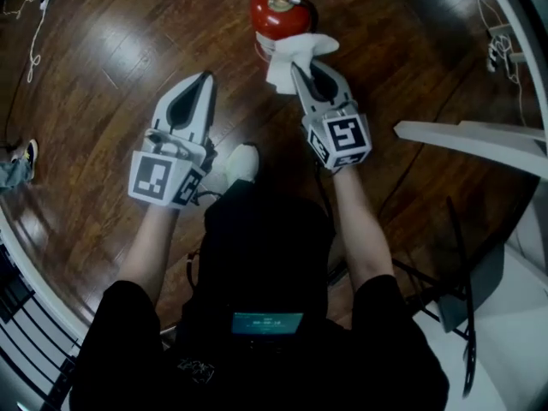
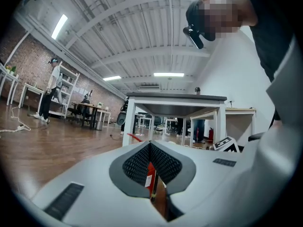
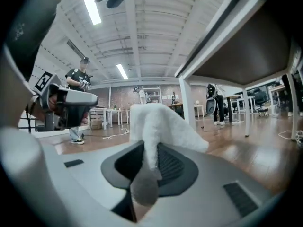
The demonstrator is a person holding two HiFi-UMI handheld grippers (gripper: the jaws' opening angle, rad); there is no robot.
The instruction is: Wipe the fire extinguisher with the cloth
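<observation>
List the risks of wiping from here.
1. The fire extinguisher stands unsupported on the floor. The left gripper, shut and empty, hangs apart from it, so a sideways push may tip it.
2. The right gripper pinches only a narrow fold of the cloth, so rubbing may pull it free.

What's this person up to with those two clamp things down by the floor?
A person holds a two-jaw gripper in each hand. The right gripper is shut on a white cloth, held right at the side of a red fire extinguisher that stands on the wooden floor, as if for wiping. The left gripper is shut and empty, off to the side, apart from the extinguisher.
</observation>
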